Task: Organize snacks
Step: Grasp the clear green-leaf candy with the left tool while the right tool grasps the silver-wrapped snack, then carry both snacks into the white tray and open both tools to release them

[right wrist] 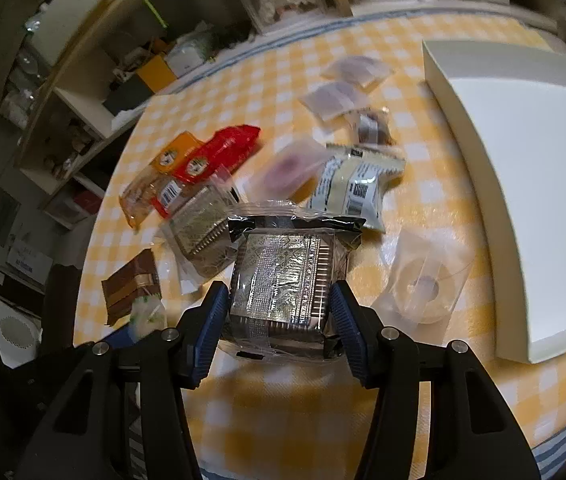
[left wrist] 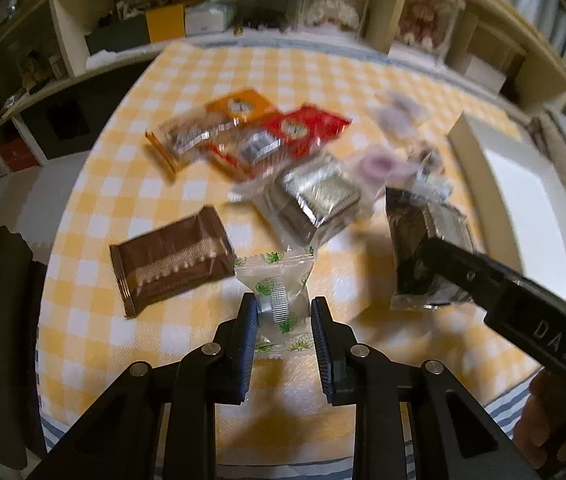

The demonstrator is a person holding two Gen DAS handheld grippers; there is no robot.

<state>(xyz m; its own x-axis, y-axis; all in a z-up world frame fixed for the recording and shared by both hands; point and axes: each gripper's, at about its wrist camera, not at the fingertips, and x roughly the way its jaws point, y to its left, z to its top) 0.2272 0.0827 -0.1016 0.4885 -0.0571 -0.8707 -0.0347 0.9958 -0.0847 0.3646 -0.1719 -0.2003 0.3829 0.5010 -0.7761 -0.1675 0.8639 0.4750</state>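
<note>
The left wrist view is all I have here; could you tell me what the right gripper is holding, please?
Observer: The right gripper grips a foil-wrapped square snack between its pads.
Operator: Thank you. Is anything lying between that snack and the white box?
Observer: Yes, a clear packet with a pale round snack lies beside the white box.
Operator: And behind the held snack?
Observer: A cream packet with barcodes lies there on the checked cloth.
</note>
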